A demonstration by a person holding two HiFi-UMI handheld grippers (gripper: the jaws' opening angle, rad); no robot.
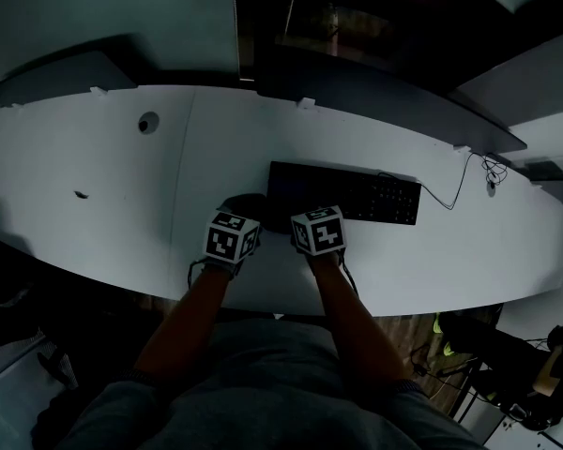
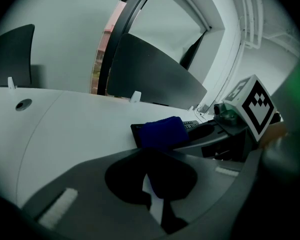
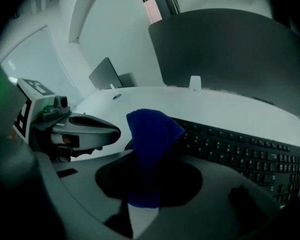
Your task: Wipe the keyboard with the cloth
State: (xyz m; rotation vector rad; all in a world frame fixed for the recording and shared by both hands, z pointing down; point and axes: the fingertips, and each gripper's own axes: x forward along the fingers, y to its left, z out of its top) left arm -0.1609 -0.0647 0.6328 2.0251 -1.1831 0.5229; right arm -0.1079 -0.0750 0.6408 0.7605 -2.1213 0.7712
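A black keyboard [image 1: 357, 193] lies on the white desk [image 1: 94, 176], right of centre. A dark blue cloth [image 1: 249, 204] is bunched at the keyboard's left end. My left gripper [image 1: 242, 216] and right gripper [image 1: 305, 217] stand side by side at the desk's front edge, both pointed at the cloth. In the right gripper view the cloth [image 3: 152, 134] rises out of my shut jaws, with the keyboard [image 3: 240, 149] beyond it. In the left gripper view the cloth [image 2: 162, 131] runs down into that gripper's narrow jaw gap, and the right gripper's marker cube [image 2: 255, 109] shows at right.
The keyboard's thin cable [image 1: 455, 190] runs right to the desk's back edge. A round cable hole [image 1: 148, 123] sits at the back left. Dark divider panels [image 1: 385, 92] stand along the rear. The person's legs are below the front edge.
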